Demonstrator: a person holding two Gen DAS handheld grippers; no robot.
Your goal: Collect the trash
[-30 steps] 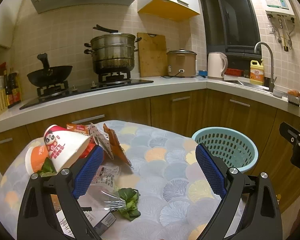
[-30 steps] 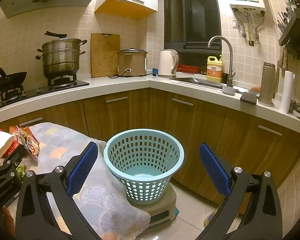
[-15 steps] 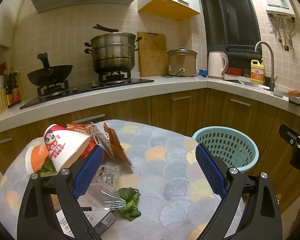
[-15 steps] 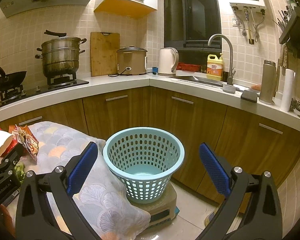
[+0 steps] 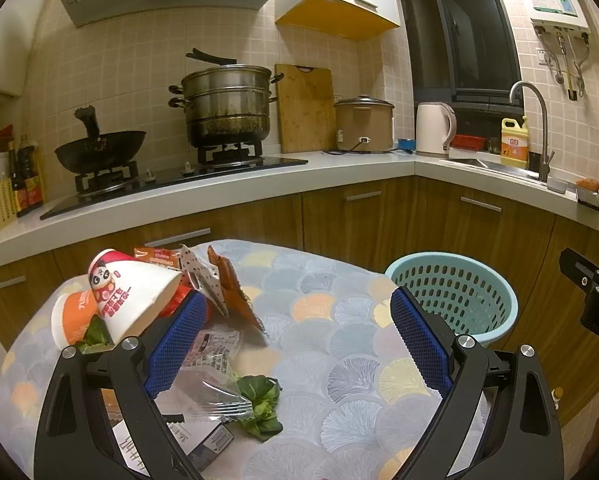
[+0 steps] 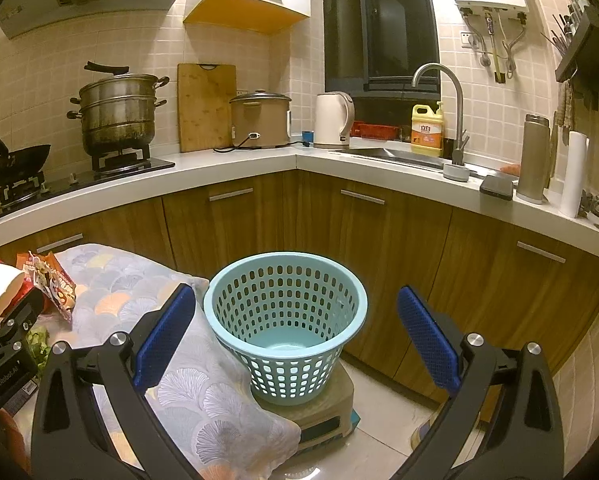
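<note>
Trash pile (image 5: pixel 171 320) in left view only, basket (image 6: pixel 285 320) in both, jaws wide, empty

Steamer pot (image 5: pixel 227 106), kettle (image 6: pixel 333 120) (both on counter)

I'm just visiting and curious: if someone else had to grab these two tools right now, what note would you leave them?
Left tool: open, holding nothing, above the table's trash.
Right tool: open, holding nothing, facing the basket.
Trash all on the table: paper cup, orange cup, snack wrappers, clear bag, leafy greens.
Basket stands beside the table and looks empty.
Done: nothing yet.
Left: move every piece into the basket.
</note>
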